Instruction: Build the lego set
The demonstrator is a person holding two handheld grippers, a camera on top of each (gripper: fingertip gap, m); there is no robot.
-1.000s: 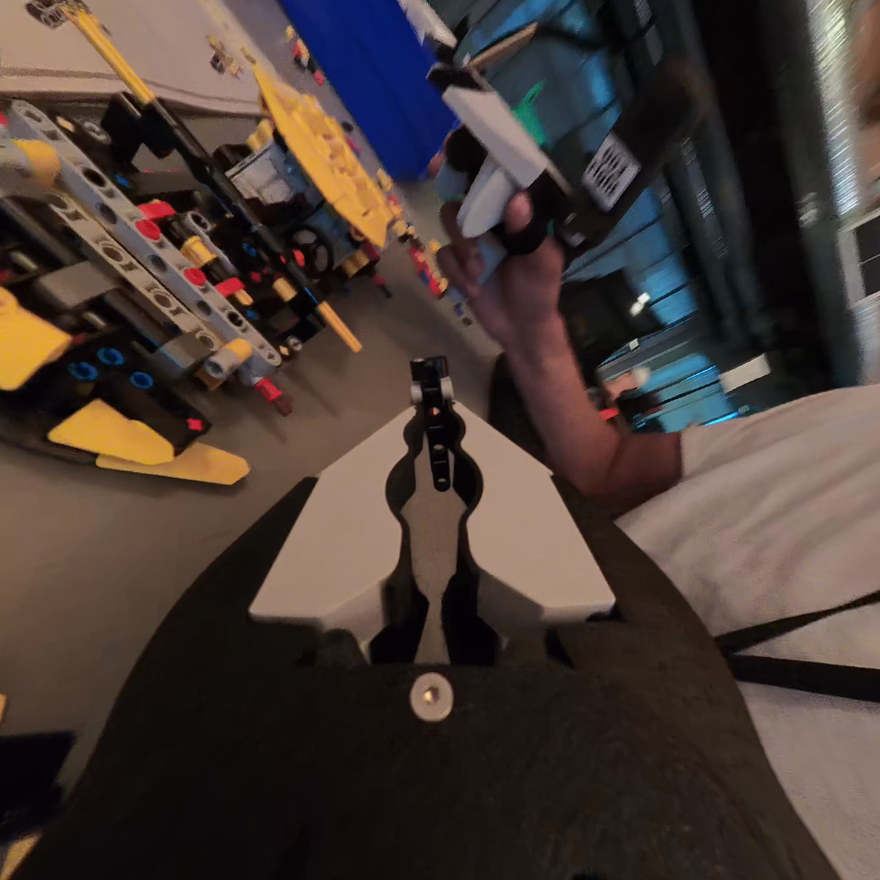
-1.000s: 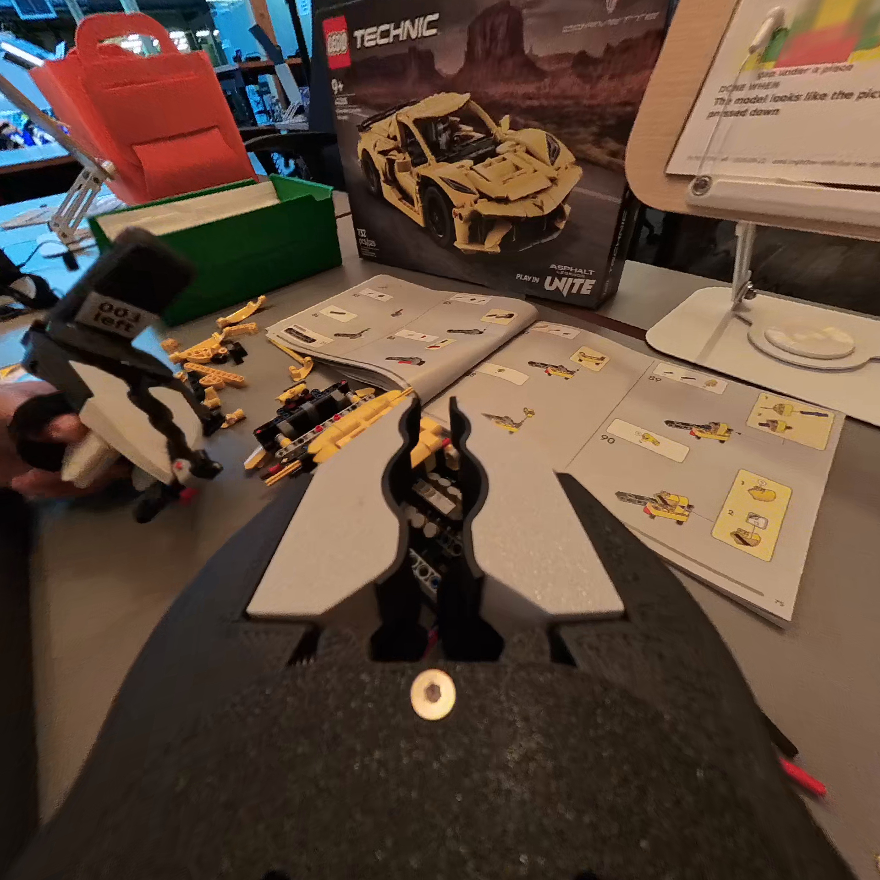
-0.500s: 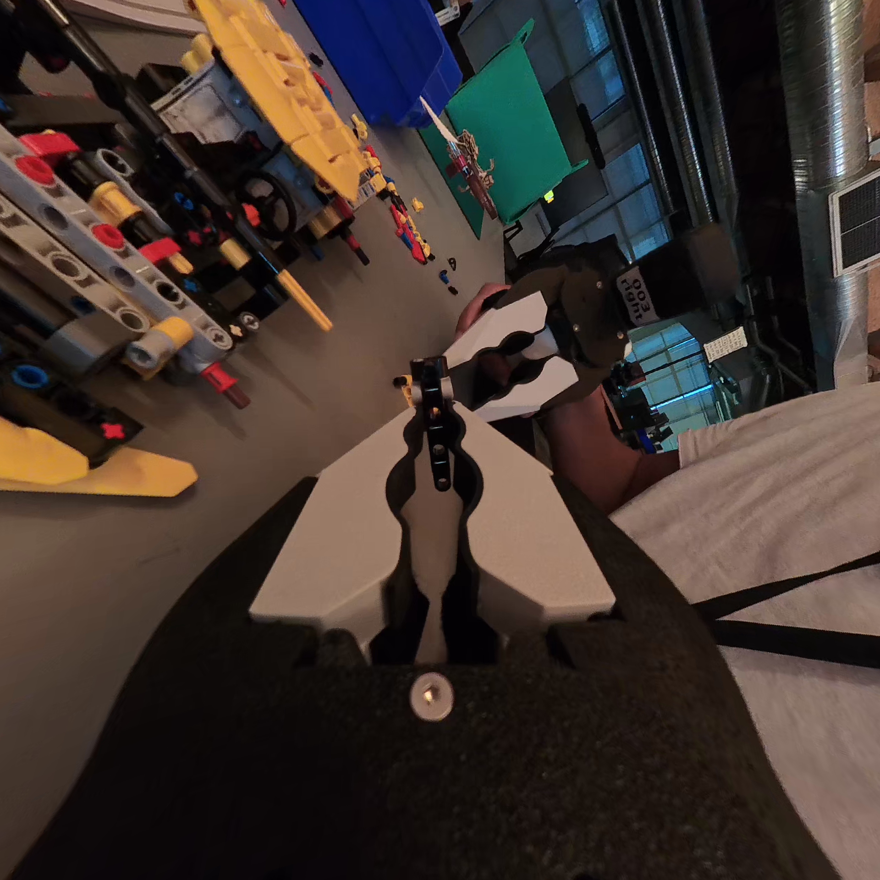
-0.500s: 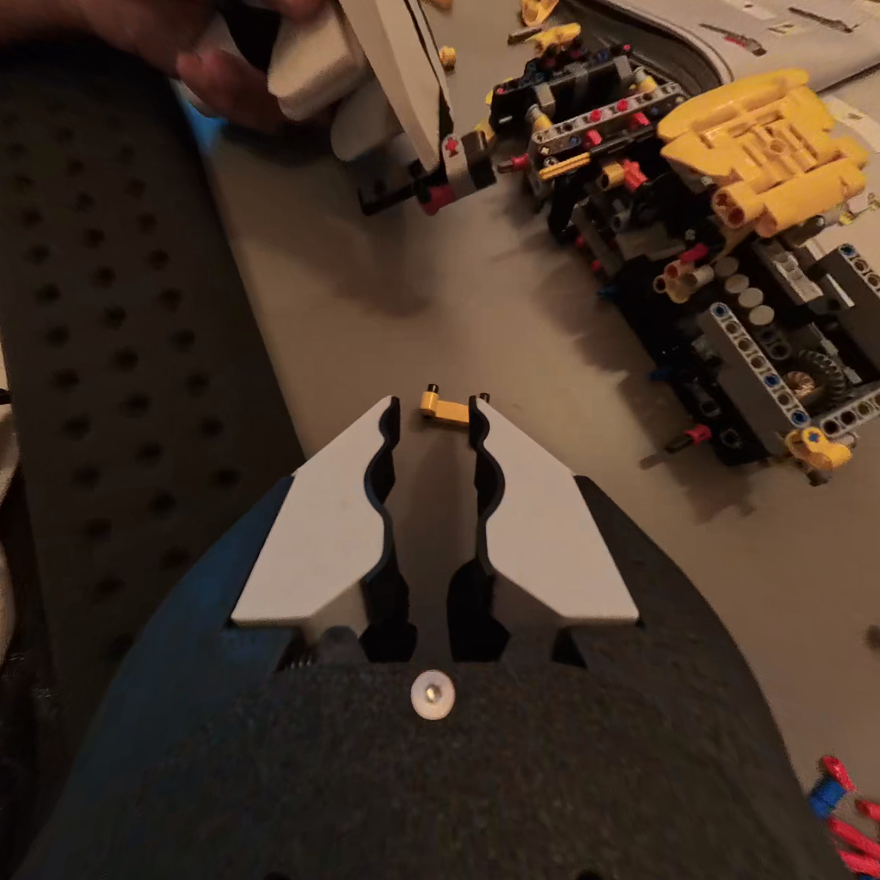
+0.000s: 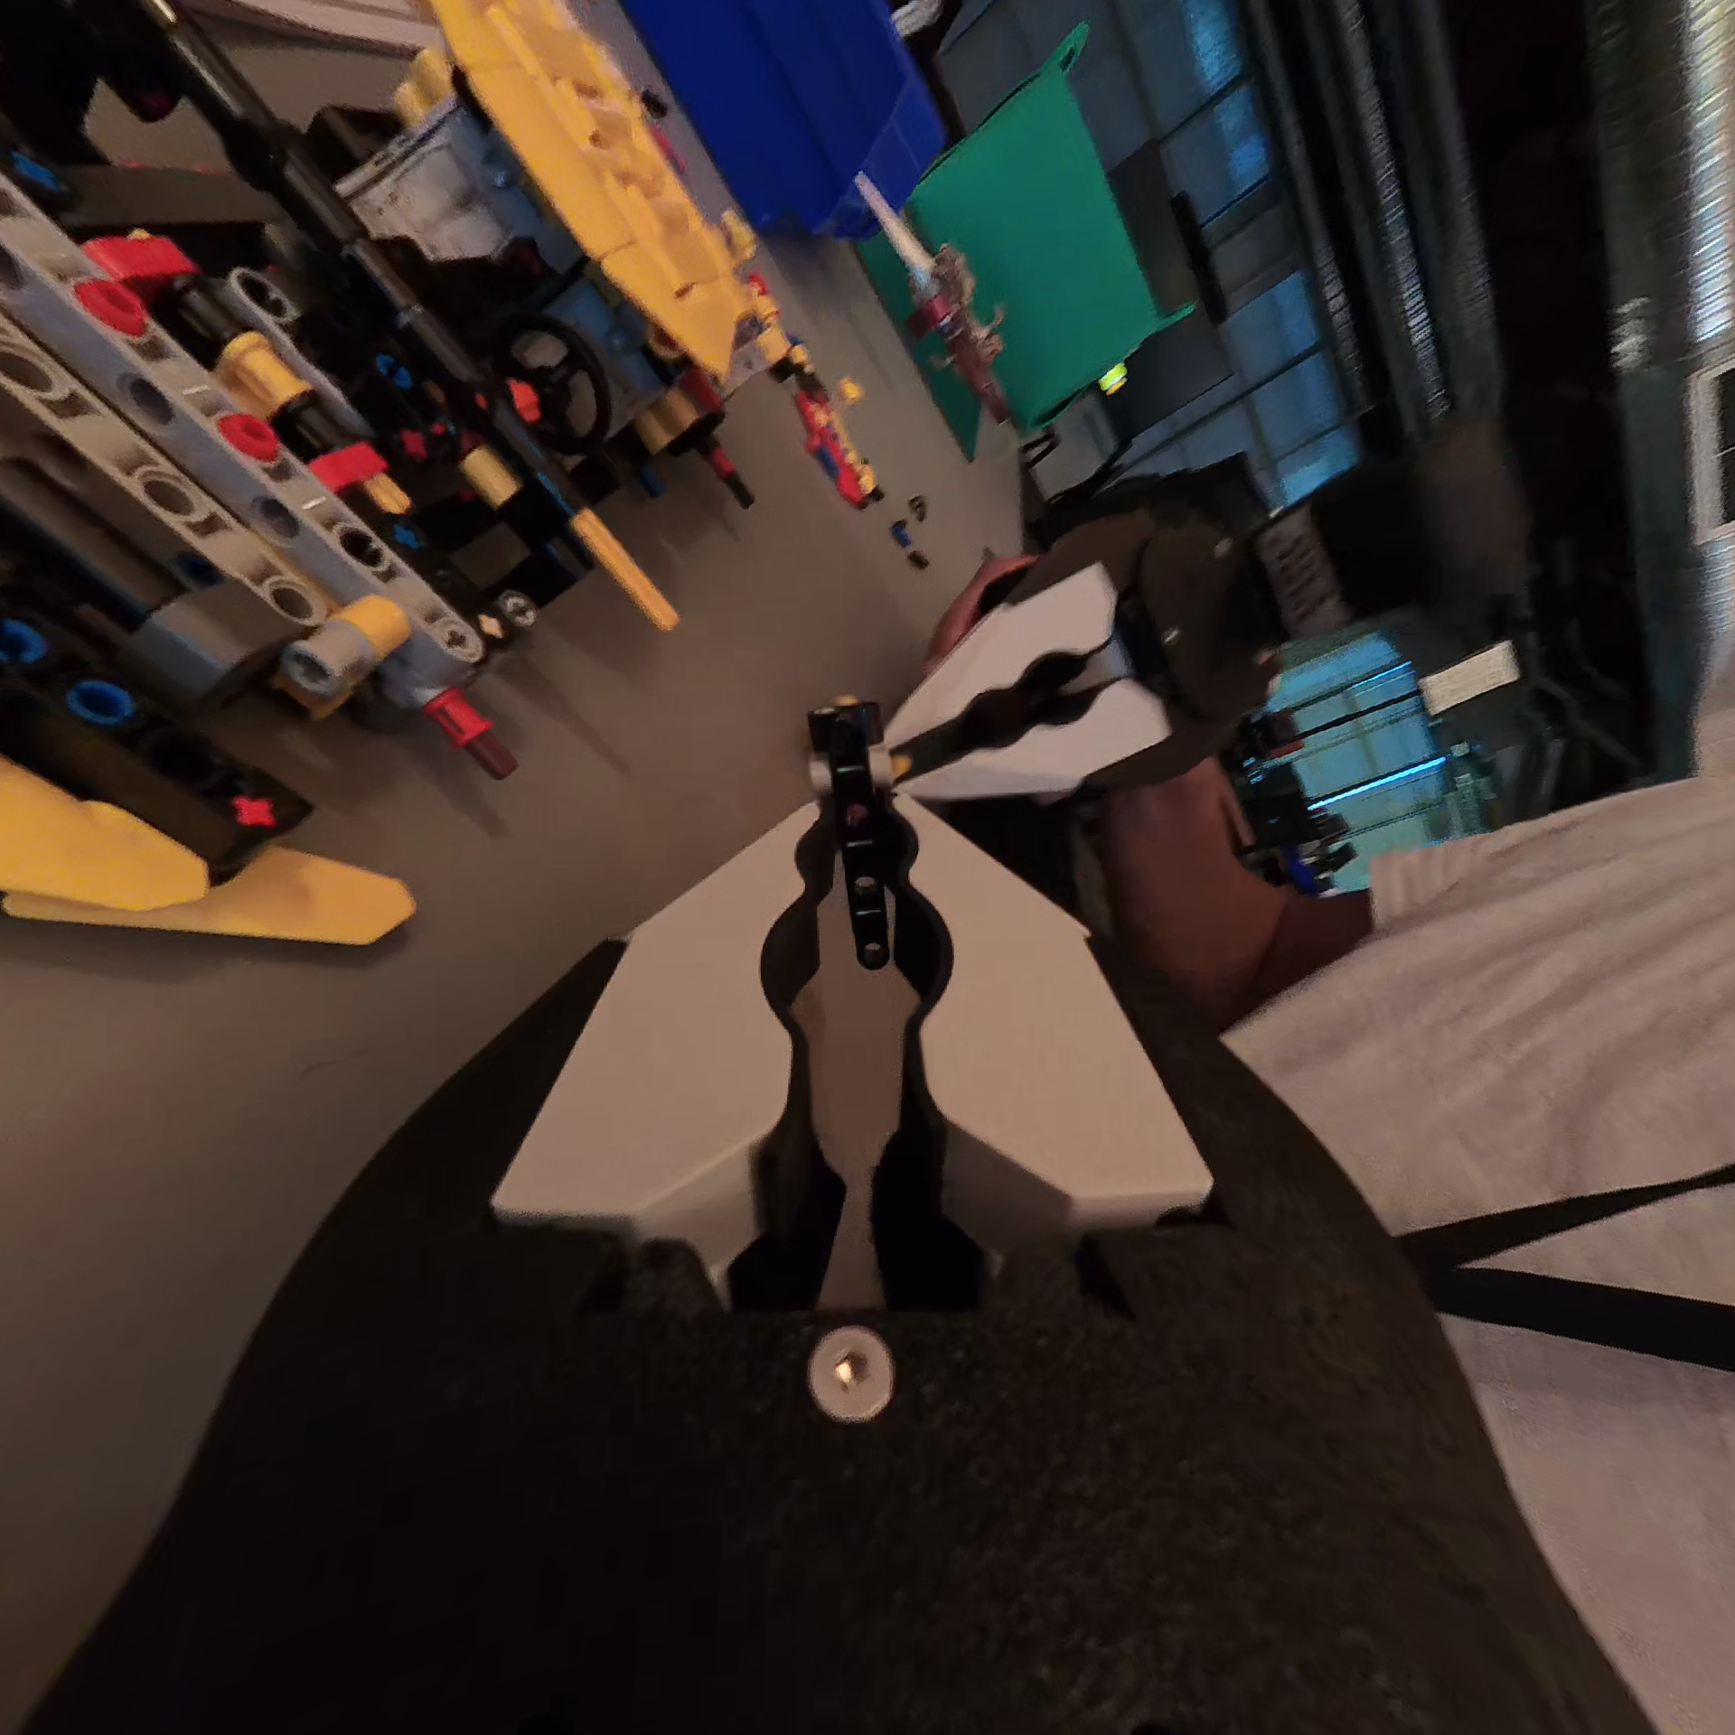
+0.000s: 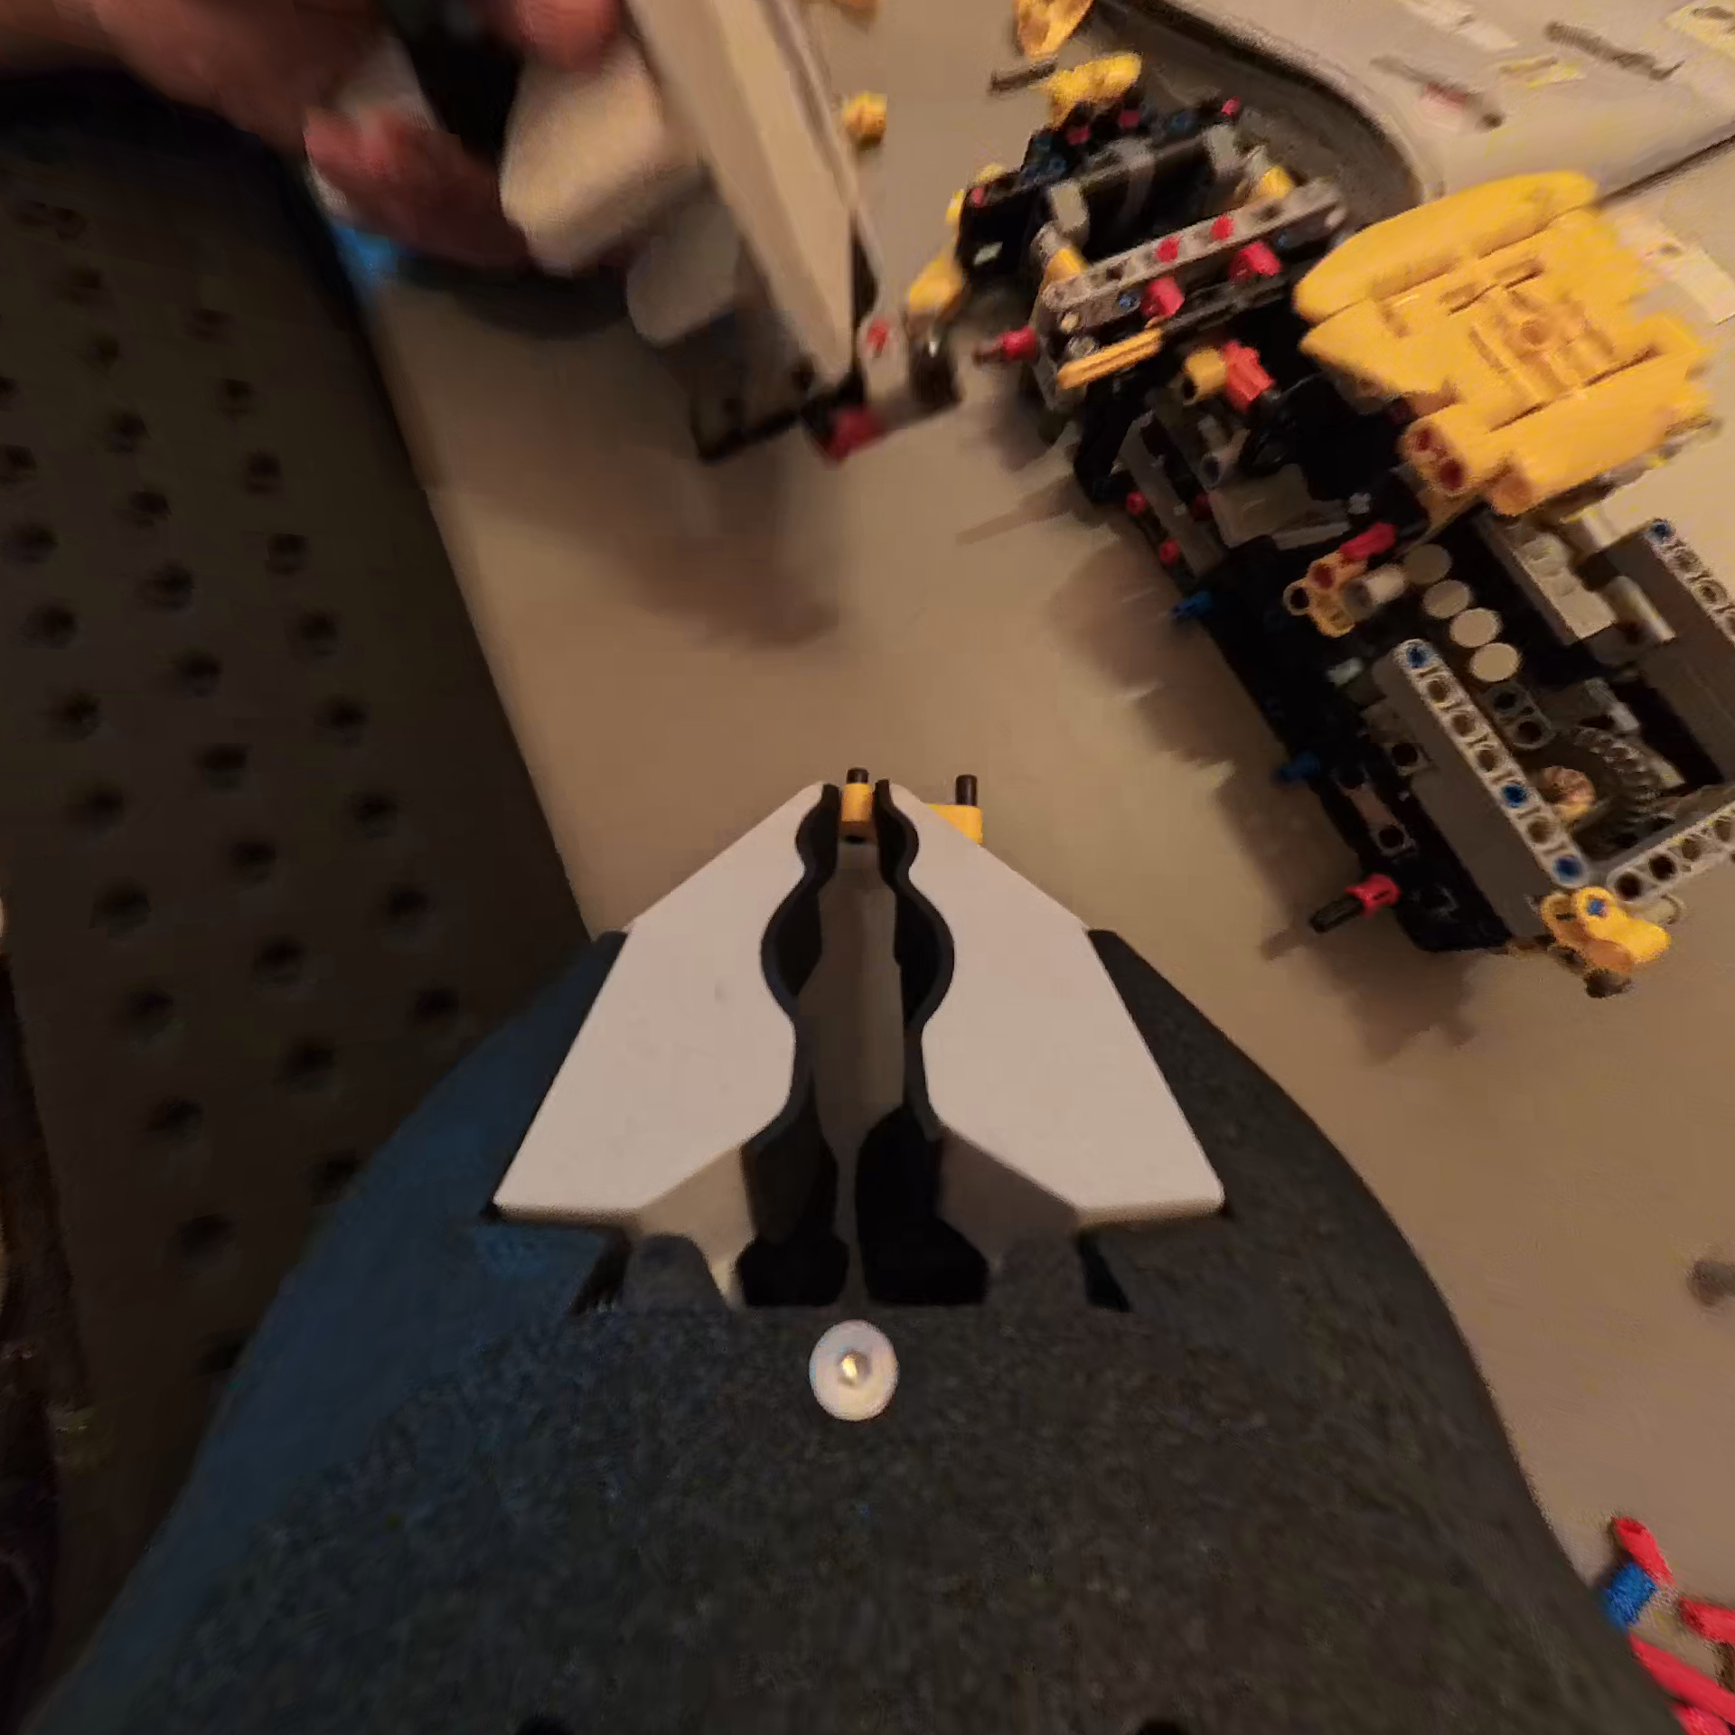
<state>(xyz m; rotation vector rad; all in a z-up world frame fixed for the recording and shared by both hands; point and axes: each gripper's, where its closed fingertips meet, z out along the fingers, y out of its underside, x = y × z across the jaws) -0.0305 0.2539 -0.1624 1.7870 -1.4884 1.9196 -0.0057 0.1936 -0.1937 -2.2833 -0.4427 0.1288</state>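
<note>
My left gripper [image 5: 852,807] is shut on a small black beam assembly [image 5: 859,873] with a grey connector at its tip, held above the table. My right gripper [image 6: 856,798] is shut on a small yellow piece with black pins [image 6: 958,815], low over the table. In the left wrist view the right gripper [image 5: 1023,699] points its tips at the black assembly. In the right wrist view the left gripper [image 6: 779,216] shows blurred at the top. The partly built yellow, black and grey car model [image 6: 1389,488] sits right of it; it also shows in the left wrist view [image 5: 310,422].
The open instruction booklet [image 6: 1502,66] lies at the top right. Loose red and blue pins [image 6: 1662,1615] lie at the lower right. A blue bin [image 5: 798,103] and a green board [image 5: 1033,244] stand beyond the model. A perforated dark chair seat [image 6: 188,657] lies left of the table edge. Spacing between my two grippers at the tips: around 8 centimetres.
My right gripper has closed on the yellow piece that lay between its open fingers. The left gripper has moved a little, still holding the black assembly.
</note>
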